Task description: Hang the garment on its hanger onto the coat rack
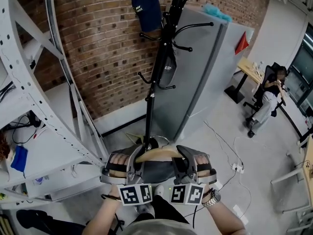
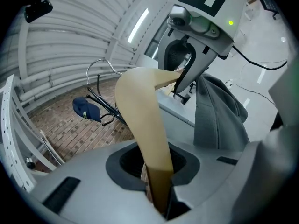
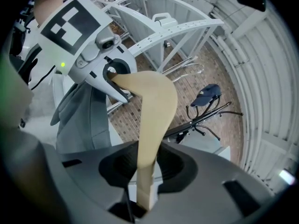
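Two grippers are sharing one load. My left gripper is clamping the left arm of the wooden hanger, and my right gripper is clamping its right arm. Each pair of jaws is pressing on the pale wood, with the curved shoulder rising out between them. I am holding the hanger roughly level in front of me, low and near my body. Its wire hook is sticking out on the far side, towards the rack.

The grey garment is draping from the hanger and hanging down between the two grippers. Its folds are bunching beside the right gripper's marker cube.

The black coat rack is standing just beyond the hanger. Its pole is rising up the middle of the head view and its curved pegs are branching out to both sides. A navy cap is hanging on one of the upper pegs. The hanger is not yet resting on any peg.

A brick wall is running behind the rack, and a tall grey cabinet is standing to its right. A white perforated metal frame is slanting across the left. On the far right a person is sitting in a chair, and a power strip with cables is lying on the floor.
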Tool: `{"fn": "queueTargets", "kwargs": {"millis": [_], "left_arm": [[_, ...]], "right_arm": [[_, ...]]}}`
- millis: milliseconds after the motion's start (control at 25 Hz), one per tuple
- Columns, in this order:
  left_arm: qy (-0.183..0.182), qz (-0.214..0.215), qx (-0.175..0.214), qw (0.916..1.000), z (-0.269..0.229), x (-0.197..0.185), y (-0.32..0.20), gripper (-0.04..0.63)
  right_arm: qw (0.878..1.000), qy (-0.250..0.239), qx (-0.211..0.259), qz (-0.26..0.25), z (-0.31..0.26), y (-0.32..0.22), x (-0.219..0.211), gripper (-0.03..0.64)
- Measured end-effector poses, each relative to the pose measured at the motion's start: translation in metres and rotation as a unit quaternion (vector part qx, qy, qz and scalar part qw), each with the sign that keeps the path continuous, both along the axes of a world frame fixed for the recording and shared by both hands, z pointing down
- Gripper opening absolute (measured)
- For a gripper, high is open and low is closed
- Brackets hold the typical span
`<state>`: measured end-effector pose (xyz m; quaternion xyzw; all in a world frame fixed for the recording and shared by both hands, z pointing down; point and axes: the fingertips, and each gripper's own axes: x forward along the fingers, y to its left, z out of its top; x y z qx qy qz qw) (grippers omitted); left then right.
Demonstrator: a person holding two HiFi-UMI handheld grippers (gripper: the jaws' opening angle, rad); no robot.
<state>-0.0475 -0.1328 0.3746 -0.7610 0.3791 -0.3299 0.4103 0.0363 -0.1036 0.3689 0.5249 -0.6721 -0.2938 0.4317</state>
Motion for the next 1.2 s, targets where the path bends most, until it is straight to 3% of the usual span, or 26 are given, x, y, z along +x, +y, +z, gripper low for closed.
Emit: {"fn": "queueTargets", "kwargs": {"millis": [640,1200], "left_arm": [[-0.013,-0.024,-0.015,0.9995,0.022,0.027,-0.096,0.066],[-0.004,-0.074,-0.019,0.997,0.028,0.04,-0.167,0.066]], "right_arm": [[1.0,-0.012,-0.007,-0.024,0.02,-0.102,0.028,0.104],[0.998,-0.014,0.002,-0.064,0.025,-0.177,0.045,0.104]]}}
